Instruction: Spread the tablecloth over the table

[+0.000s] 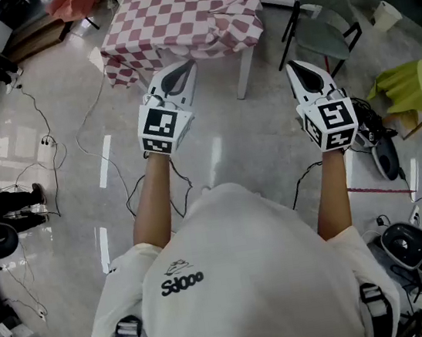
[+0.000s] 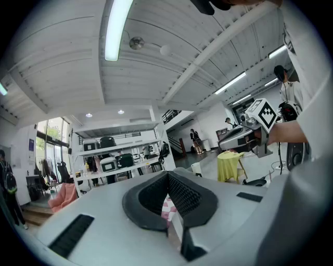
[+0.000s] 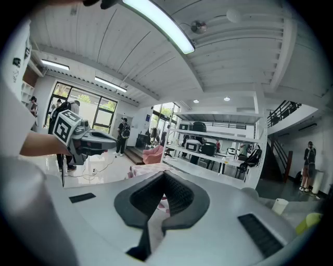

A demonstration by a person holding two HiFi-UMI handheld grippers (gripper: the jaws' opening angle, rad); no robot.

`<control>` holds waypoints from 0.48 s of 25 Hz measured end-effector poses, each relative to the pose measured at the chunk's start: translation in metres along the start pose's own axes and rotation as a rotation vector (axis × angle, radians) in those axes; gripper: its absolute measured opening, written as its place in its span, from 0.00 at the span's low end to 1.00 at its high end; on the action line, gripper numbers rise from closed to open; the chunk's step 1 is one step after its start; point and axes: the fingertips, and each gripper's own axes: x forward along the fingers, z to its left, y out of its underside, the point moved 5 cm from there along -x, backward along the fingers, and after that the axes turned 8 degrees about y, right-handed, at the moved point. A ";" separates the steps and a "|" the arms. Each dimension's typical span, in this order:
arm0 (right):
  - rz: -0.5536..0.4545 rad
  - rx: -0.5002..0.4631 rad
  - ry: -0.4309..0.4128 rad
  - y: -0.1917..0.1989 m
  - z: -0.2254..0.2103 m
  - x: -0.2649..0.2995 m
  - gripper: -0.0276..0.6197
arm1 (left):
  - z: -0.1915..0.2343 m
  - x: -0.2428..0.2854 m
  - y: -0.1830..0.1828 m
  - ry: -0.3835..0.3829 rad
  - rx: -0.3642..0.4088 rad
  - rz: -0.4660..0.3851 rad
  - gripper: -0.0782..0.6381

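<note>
Nearest, at 6 o'clock: a person in a white T-shirt (image 1: 234, 277) stands on the pale glossy floor (image 1: 239, 144), both forearms reaching toward 12.
Left gripper (image 1: 183, 68), 11 o'clock: a white two-jaw tool with black ribbed pads (image 2: 182, 192). Its jaws are closed together on nothing. It is held level and aimed at the table's near edge, probably to take the hem.
Right gripper (image 1: 298, 70), 1 o'clock: the matching tool, jaws pressed together and empty (image 3: 164, 176), tipped slightly down, right of the white table leg (image 1: 246, 73).
Red-and-white checked fabric tablecloth (image 1: 182, 16), 12 o'clock: already draped over the table, with its near right corner bunched and folded.
Judgement: that rumpled corner likely needs pulling flat, so both jaws must open first.
Grey chair (image 1: 326, 19), 1 o'clock: it stands beside the table and may crowd the right hand's reach.
</note>
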 end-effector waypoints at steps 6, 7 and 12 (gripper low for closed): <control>-0.016 0.032 -0.033 0.003 -0.009 -0.005 0.08 | -0.009 0.012 -0.008 0.019 0.030 0.002 0.15; -0.020 0.036 -0.045 0.004 -0.009 -0.008 0.08 | -0.012 0.014 -0.008 0.017 0.026 0.002 0.15; -0.012 0.043 -0.050 0.017 -0.022 -0.018 0.08 | -0.033 0.019 -0.004 -0.002 0.004 0.013 0.15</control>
